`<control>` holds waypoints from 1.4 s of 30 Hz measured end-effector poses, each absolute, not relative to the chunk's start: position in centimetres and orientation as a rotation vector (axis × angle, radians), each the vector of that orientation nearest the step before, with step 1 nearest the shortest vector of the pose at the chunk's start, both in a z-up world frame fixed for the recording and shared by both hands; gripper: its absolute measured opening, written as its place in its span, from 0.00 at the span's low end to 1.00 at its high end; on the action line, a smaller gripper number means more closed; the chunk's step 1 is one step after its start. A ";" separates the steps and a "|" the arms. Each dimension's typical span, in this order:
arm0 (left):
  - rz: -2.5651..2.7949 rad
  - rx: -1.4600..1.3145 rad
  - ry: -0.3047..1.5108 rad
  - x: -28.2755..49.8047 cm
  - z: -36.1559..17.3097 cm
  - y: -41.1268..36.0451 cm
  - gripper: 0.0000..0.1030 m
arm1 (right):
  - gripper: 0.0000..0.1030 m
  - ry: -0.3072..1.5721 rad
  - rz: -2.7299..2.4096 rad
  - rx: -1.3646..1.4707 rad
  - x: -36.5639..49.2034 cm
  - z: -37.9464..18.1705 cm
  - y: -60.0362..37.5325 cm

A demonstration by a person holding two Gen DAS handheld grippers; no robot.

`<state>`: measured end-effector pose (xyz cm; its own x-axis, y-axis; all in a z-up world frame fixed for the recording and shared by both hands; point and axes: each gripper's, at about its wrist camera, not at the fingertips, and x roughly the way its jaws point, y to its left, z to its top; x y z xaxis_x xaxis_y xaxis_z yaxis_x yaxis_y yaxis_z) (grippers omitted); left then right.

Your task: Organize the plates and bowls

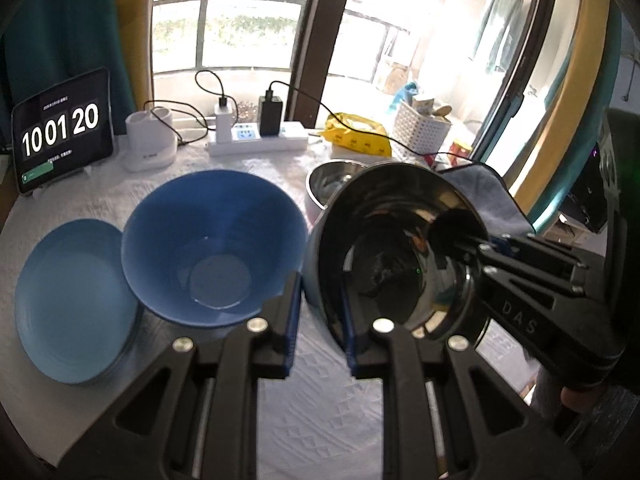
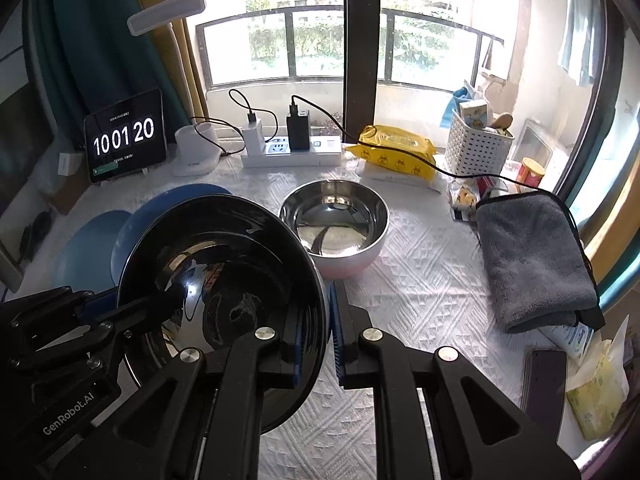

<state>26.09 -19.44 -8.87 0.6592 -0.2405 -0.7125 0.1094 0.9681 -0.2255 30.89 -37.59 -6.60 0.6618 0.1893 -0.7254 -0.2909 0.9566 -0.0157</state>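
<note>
A shiny steel bowl (image 1: 396,248) is held tilted above the table between both grippers. My left gripper (image 1: 320,320) straddles its near rim, jaws not closed tight. My right gripper (image 2: 316,336) is shut on the bowl's rim (image 2: 224,280); it shows in the left wrist view (image 1: 476,252) at the bowl's right edge. A large blue bowl (image 1: 212,248) stands left of it, next to a blue plate (image 1: 72,300). A second steel bowl with a pink outside (image 2: 336,224) stands behind on the table.
A grey folded towel (image 2: 532,256) lies right. A tablet clock (image 2: 124,140), white charger base (image 2: 196,152), power strip (image 2: 292,152), yellow wipes pack (image 2: 396,152) and white basket (image 2: 476,148) line the back. A phone (image 2: 544,392) and tissue pack (image 2: 596,396) lie at the right front.
</note>
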 end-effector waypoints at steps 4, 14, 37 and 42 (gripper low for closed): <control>-0.196 -0.169 0.824 25.9 -8.5 -19.0 0.18 | 0.12 0.802 0.273 -0.139 31.0 -6.4 -37.0; -0.194 -0.184 0.817 26.3 -8.0 -17.3 0.18 | 0.12 0.797 0.272 -0.155 31.3 -5.8 -35.4; -0.149 -0.207 0.833 29.6 -7.3 -11.9 0.18 | 0.12 0.794 0.312 -0.219 35.0 -4.7 -29.8; -0.128 -0.200 0.847 30.4 -7.7 -10.7 0.18 | 0.12 0.802 0.328 -0.228 36.0 -4.9 -28.6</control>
